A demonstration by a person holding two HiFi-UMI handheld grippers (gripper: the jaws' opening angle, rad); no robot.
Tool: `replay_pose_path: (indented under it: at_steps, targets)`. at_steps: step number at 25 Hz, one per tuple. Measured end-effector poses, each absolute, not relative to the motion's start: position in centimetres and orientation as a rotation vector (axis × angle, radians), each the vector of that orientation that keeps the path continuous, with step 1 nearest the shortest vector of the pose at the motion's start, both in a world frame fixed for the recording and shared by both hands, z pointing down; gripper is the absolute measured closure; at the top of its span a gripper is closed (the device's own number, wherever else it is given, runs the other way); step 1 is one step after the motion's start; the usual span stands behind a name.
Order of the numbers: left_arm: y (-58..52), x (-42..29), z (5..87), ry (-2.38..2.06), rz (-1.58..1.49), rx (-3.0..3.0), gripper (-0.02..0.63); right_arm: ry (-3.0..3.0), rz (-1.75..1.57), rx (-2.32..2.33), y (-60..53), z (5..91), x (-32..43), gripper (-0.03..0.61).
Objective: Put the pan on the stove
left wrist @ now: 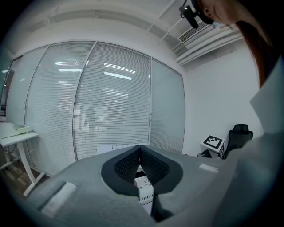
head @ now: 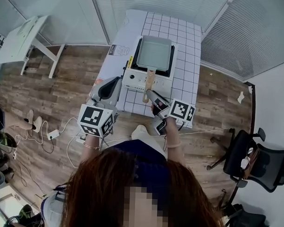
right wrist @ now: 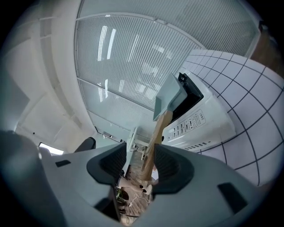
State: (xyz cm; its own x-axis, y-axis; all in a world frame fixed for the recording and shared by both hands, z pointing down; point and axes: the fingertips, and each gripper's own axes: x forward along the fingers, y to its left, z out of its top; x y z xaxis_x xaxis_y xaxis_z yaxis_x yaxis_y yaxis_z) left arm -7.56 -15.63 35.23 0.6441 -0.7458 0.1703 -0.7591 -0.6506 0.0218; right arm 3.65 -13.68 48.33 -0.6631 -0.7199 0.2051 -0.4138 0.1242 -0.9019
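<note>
Wood handle (head: 149, 84) of the pan (head: 154, 52) passes between the jaws of my right gripper (right wrist: 141, 153). Those jaws stand spread, with the handle close against one pad and a visible gap at the other, so no pinch is applied. The grey, square pan sits on top of the white stove (head: 134, 80), its handle projecting over the stove's front edge towards me. The stove stands on the table (head: 186, 56), which carries a white grid-pattern cover. My left gripper (left wrist: 140, 148) is held at the table's near-left corner, beside the stove; its jaws are pressed together at the tips with nothing between them.
</note>
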Motion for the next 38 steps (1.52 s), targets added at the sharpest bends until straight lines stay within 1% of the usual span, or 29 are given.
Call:
replay_pose_path:
  at_steps: [7,11,14,19,24,32,38]
  targets:
    - [-14.1,-7.7,35.0,-1.231,0.206,2.782,0.604,2.179,-1.49,-1.168,-12.2,47.1,3.1,0.41]
    - [-13.1,-7.6,34.9,-1.208,0.201,2.798,0.604,2.213,-1.441,-1.233,-11.3,46.5,3.0,0.441]
    - [-12.4,-7.6,34.6,-1.193,0.186,2.812,0.604,2.21,-1.412,-1.291,-10.7,46.2,3.2,0.479]
    - [-11.2,-7.9,34.1,-1.171,0.163,2.826,0.604,2.206,-1.357,-1.338,-9.4,44.8,3.2,0.495]
    - [-10.1,-8.2,34.0,-1.155,0.151,2.836,0.604,2.248,-1.244,-1.424,-8.1,42.9,3.2,0.532]
    - [-8.4,-8.9,33.5,-1.131,0.134,2.854,0.604,2.31,-1.125,-1.541,-5.8,41.9,2.3,0.563]
    - [-6.6,-9.3,33.2,-1.109,0.125,2.874,0.604,2.346,-0.993,-1.63,-4.2,40.5,1.9,0.568]
